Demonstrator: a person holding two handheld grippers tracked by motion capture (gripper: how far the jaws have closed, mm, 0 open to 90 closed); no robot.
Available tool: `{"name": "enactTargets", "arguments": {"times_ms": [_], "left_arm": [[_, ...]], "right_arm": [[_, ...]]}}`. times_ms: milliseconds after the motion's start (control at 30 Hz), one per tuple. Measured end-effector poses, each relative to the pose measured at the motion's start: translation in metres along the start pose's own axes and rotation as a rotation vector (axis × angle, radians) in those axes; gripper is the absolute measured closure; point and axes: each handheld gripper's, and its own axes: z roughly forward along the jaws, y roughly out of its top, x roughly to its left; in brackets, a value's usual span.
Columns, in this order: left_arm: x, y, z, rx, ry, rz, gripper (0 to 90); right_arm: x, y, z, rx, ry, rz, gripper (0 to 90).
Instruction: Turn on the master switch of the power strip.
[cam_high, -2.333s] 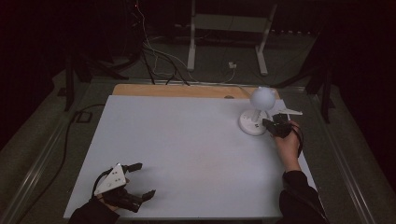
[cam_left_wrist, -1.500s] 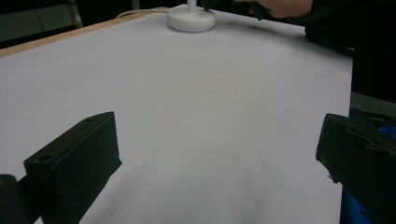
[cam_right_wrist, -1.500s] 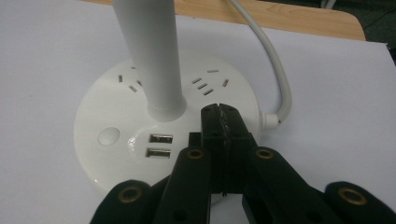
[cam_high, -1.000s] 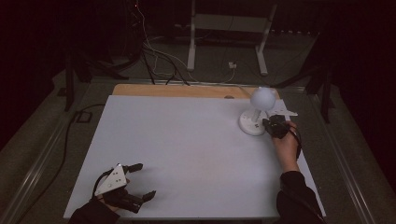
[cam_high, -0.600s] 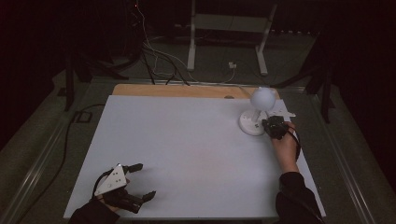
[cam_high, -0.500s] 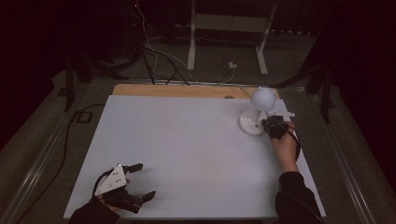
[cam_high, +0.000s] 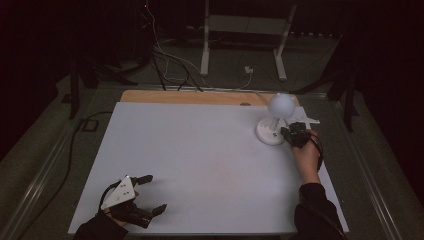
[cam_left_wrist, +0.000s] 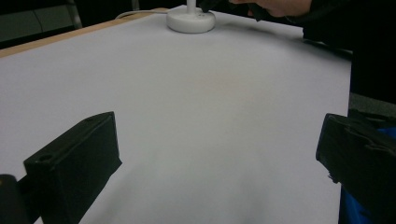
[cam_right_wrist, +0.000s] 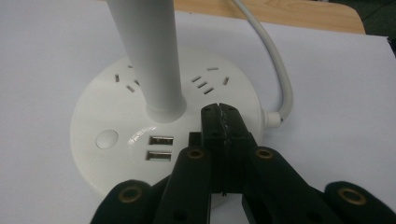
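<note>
Black tongs (cam_right_wrist: 223, 122) carry brass-coloured rivets along their linkage arms. The left tongs (cam_high: 131, 201) wear a grey three-cornered plate; sleeves are dark.

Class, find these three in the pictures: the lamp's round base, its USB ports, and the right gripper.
Lamp base (cam_right_wrist: 112, 100), right gripper view, white top surface left of the stem.
USB ports (cam_right_wrist: 160, 140), right gripper view, on the upper port.
Right gripper (cam_right_wrist: 223, 122), right gripper view, tips of its closed fingers over the base.
</note>
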Motion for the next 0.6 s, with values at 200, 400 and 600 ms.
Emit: {"name": "enactTargets", "arguments": {"times_ms": [200, 400, 600], "left_arm": [[0.001, 0.0, 0.0, 0.0, 0.001, -0.003, 0.0], [0.002, -0.001, 0.001, 0.0, 0.004, -0.007, 0.0], [0.002, 0.0, 0.001, 0.001, 0.004, -0.005, 0.0]], "right_arm": [[-0.003, 0.0, -0.002, -0.034, 0.003, -0.014, 82.0], [-0.008, 0.002, -0.007, -0.053, 0.004, -0.006, 78.5], [-0.013, 0.005, -0.015, -0.064, 0.022, 0.022, 69.8]]}}
